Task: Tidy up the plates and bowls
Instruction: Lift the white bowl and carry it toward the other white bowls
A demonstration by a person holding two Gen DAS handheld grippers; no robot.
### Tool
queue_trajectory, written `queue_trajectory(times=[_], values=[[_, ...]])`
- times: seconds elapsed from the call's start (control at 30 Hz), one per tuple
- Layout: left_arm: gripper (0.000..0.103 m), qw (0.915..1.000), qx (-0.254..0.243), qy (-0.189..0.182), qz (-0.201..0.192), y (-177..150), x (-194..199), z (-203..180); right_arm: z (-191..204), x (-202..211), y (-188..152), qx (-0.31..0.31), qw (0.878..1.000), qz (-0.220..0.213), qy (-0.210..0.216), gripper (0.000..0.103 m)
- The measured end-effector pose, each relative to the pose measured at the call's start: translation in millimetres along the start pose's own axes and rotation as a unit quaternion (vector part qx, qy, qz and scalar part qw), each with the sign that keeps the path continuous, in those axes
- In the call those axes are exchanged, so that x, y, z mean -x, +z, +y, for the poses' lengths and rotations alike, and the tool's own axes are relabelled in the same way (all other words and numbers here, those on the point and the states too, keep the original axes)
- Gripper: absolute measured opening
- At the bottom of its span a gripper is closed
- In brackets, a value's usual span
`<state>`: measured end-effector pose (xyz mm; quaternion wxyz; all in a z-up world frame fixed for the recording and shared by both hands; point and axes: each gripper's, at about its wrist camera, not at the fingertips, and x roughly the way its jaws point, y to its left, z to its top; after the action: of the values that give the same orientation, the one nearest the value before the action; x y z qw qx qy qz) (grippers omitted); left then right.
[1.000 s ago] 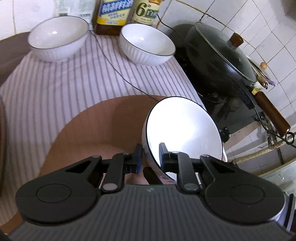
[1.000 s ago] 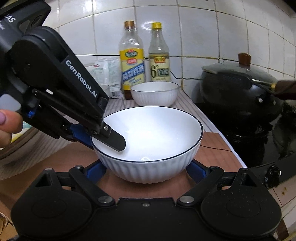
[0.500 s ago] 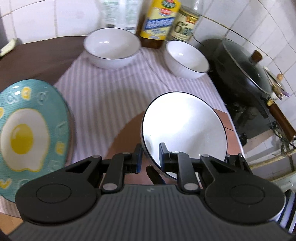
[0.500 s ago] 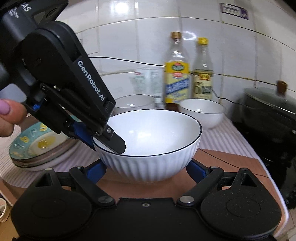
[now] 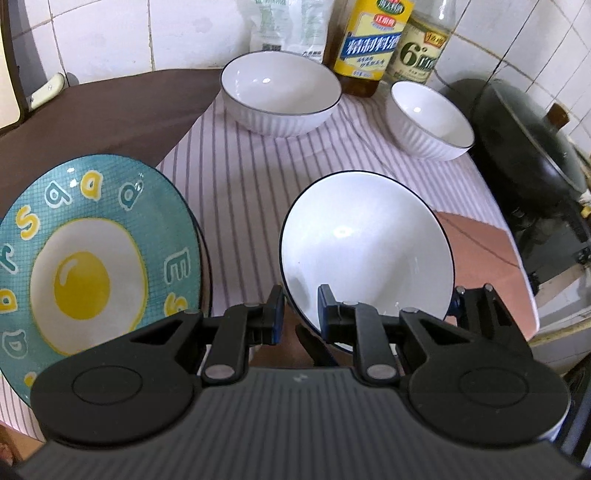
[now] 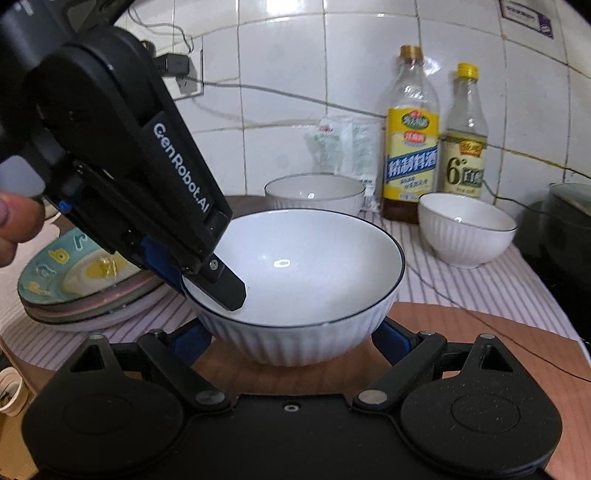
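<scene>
My left gripper [image 5: 300, 310] is shut on the near rim of a large white ribbed bowl [image 5: 365, 254] with a dark rim line, one finger inside and one outside. In the right wrist view the same bowl [image 6: 295, 280] sits between my right gripper's [image 6: 291, 338] spread blue fingers, which stand on either side of its base; the left gripper [image 6: 207, 273] clamps its left rim. A second large white bowl [image 5: 280, 92] and a smaller white bowl [image 5: 430, 118] stand at the back. A teal egg-print plate [image 5: 92, 258] tops a stack of plates at the left.
A striped cloth [image 5: 240, 177] covers the counter over a brown mat [image 5: 480, 251]. Two bottles [image 5: 373, 40] and a white packet [image 5: 288, 26] stand against the tiled wall. A black lidded wok [image 5: 532, 147] sits on the stove at the right.
Both grippers have moved left and back with the bowl. The plate stack has come fully into view and the two back bowls appear nearer; the wok has slid toward the right edge.
</scene>
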<state>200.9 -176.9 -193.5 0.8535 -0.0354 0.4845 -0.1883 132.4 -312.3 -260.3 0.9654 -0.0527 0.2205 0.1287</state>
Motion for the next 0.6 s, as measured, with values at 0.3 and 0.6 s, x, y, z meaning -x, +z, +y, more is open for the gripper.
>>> queue_trajectory(times=[0.3, 0.6], values=[[0.018, 1.0, 0.002, 0.006, 0.007, 0, -9, 5, 3, 3, -2, -0.005, 0.999, 0.031, -0.016, 0.096], [0.036, 0.9999, 0.008, -0.005, 0.011, 2, 8, 11, -13, 61, 14, -0.042, 0.997, 0.02, -0.06, 0.098]])
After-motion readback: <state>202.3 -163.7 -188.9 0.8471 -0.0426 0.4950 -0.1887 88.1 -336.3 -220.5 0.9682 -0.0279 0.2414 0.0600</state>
